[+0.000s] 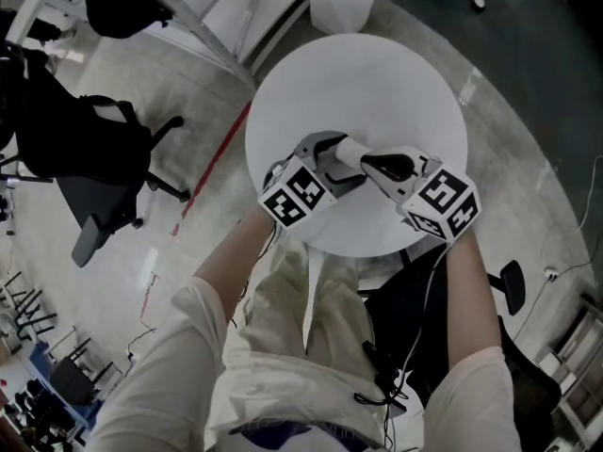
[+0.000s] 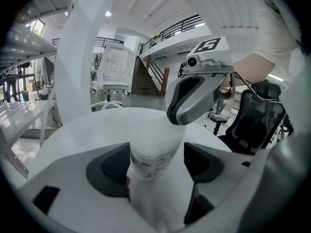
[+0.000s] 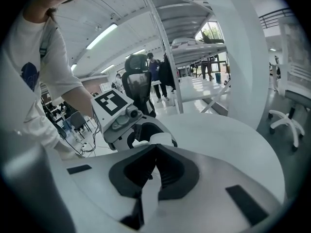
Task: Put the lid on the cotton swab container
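Left gripper view shows the left gripper (image 2: 156, 168) clamped on a white cylindrical plastic cotton swab container (image 2: 154, 147) over the round white table (image 1: 377, 73). The right gripper (image 3: 154, 154), jaws together, meets the container's top.

**Camera placements: three views, one table**

Head view: highest and farthest off, looking steeply down on the round white tabletop (image 1: 377, 73) and the pale polished floor (image 1: 528, 149).

Left gripper view: rides low on the white-shelled left gripper (image 2: 155, 166), close behind its jaws, facing across the table at the grey-and-white right gripper (image 2: 177, 116).

Right gripper view: equally close, facing back the opposite way.

Shared by all three: the tabletop, both grippers and the white cylindrical plastic container (image 2: 155, 149).
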The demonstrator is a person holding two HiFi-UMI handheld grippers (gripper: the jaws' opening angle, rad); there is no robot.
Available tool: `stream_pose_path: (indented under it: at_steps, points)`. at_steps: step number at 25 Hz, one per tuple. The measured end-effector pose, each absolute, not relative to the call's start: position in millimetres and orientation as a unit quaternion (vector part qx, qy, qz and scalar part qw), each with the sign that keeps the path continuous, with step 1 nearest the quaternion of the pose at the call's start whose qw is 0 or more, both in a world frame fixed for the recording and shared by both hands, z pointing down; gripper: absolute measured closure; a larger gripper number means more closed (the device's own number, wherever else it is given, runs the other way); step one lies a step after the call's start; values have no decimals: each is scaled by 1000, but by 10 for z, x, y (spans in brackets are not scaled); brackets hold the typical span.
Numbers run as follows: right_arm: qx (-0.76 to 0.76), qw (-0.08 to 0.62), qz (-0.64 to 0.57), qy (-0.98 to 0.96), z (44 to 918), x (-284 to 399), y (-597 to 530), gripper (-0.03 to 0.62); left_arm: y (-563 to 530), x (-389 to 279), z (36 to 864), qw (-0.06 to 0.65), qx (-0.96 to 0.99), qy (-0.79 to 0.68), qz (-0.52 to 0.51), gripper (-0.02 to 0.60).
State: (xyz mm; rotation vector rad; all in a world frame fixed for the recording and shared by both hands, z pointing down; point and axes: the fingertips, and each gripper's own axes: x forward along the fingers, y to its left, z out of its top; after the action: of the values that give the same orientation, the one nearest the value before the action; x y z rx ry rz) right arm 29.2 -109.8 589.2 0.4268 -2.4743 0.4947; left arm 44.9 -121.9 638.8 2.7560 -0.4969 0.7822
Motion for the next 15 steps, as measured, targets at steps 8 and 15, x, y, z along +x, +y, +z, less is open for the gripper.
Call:
stream_pose_path:
  at_steps: [8,15]
  points:
    - [164,292,175,-926,5904,285,-1099,583,-1224,438,6386,113,942,-169,267,241]
    - [188,254,186,-930,5850,289,-1121,549,-1226,411,6323,101,943,-174,264,241]
